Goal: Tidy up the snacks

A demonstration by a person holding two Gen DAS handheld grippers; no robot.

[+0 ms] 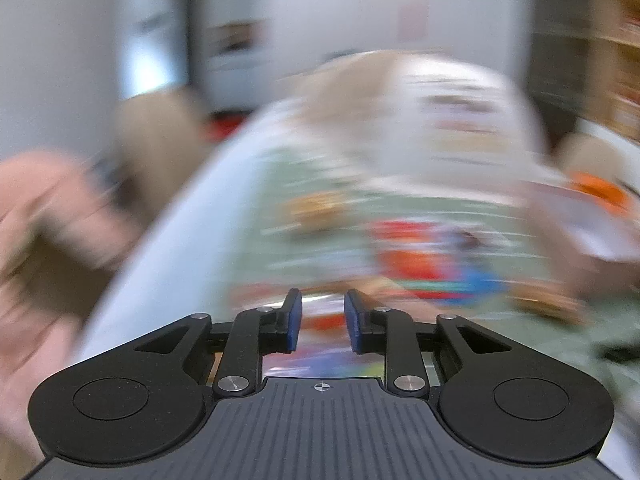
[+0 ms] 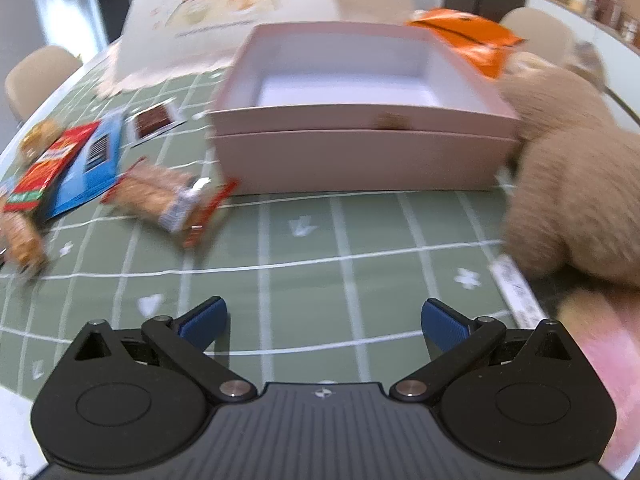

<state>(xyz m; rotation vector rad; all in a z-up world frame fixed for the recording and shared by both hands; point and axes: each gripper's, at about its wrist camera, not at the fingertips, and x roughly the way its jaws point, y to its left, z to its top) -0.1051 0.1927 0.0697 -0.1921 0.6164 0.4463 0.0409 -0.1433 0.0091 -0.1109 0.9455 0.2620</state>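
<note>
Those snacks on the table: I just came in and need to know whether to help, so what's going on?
A person is sorting snacks with two handheld grippers. The pink box sits open and looks empty, with an orange packet at its far corner. Several snacks lie loose on the green cloth left of the box. The right gripper is open and holds nothing. The left gripper is nearly shut over a colourful wrapper; the blur hides whether it grips it.

Black linkage arms, blue-padded jaws, silver screws.

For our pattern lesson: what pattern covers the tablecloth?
Green with a white grid, on the tablecloth; clearest in the right wrist view.
</note>
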